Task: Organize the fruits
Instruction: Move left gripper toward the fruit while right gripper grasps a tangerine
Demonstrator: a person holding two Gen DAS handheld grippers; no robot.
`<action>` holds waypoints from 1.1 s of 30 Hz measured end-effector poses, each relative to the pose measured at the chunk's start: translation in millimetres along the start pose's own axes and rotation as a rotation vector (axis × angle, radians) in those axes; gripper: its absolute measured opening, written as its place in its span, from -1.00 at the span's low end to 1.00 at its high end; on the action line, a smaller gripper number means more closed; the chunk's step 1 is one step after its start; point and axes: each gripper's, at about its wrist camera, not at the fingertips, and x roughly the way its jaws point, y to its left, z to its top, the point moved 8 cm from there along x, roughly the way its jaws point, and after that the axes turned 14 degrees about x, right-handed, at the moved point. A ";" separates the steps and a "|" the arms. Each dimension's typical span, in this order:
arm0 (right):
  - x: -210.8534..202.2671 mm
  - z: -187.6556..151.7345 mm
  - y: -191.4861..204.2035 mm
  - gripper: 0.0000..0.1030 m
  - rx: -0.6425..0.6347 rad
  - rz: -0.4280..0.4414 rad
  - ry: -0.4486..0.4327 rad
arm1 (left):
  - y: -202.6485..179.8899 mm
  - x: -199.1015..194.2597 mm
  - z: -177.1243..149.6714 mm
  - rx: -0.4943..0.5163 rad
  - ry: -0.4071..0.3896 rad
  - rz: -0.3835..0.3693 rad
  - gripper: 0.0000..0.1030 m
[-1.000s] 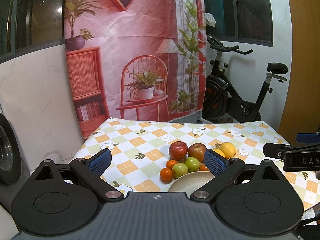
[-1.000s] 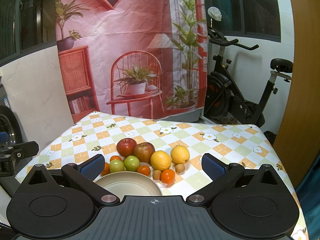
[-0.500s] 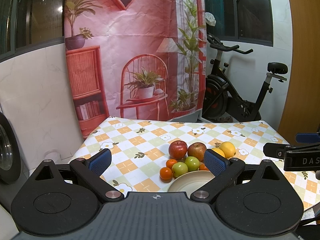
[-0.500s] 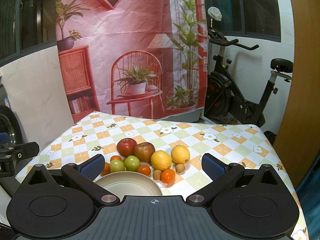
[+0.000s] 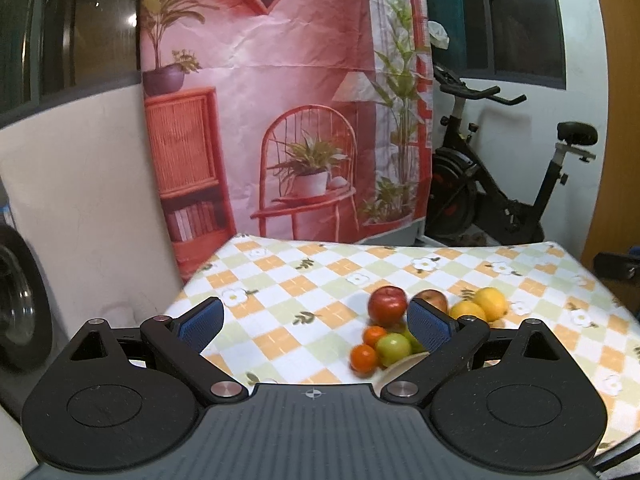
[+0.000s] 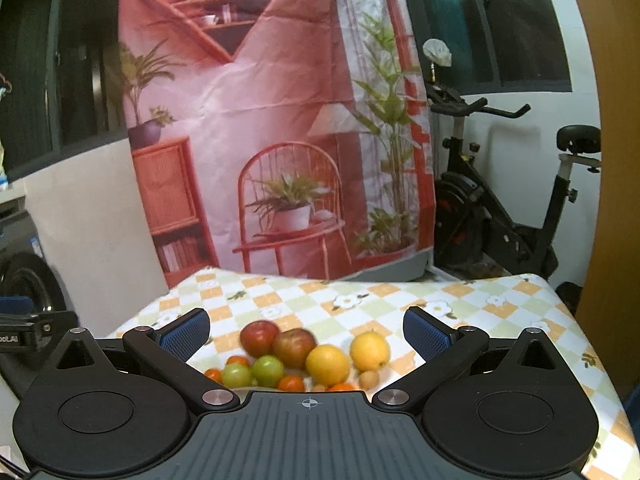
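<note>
Left gripper (image 5: 314, 322): matt black plastic body, ribbed centre panel, blue textured pads (image 5: 426, 322), bright metal pivot pins. Right gripper (image 6: 306, 332) alike. Worktop (image 5: 320, 280) under a smooth checked cloth. Red apple (image 6: 259, 337) glossy; orange (image 6: 327, 364) dull, finely pitted. Backdrop (image 6: 272, 120) creased printed fabric. Wood-look panel (image 6: 616, 200), matt.

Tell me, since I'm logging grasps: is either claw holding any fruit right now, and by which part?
Nothing is held. The left claw and right claw are both open and empty; the red apple and other fruit lie untouched on the tablecloth.
</note>
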 end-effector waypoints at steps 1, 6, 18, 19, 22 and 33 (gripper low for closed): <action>6.1 0.9 -6.9 0.99 -0.007 -0.011 -0.008 | -0.4 5.5 0.3 0.002 -0.003 -0.006 0.91; 37.1 -1.6 -41.0 1.00 0.009 -0.017 -0.040 | -1.3 36.8 1.1 -0.046 0.014 -0.069 0.87; 107.5 -37.9 -101.6 1.00 0.063 -0.002 0.005 | -6.8 86.0 -8.6 -0.079 0.009 -0.105 0.83; 112.0 -43.0 -103.9 1.00 0.061 -0.002 0.008 | -5.7 90.2 -10.4 -0.085 0.019 -0.110 0.83; 123.6 -55.2 -106.8 1.00 0.040 0.012 0.005 | -2.7 100.0 -18.5 -0.117 0.061 -0.138 0.81; 165.6 -75.1 -110.2 1.00 -0.061 -0.058 0.002 | 10.0 122.7 -13.8 -0.103 0.008 -0.101 0.75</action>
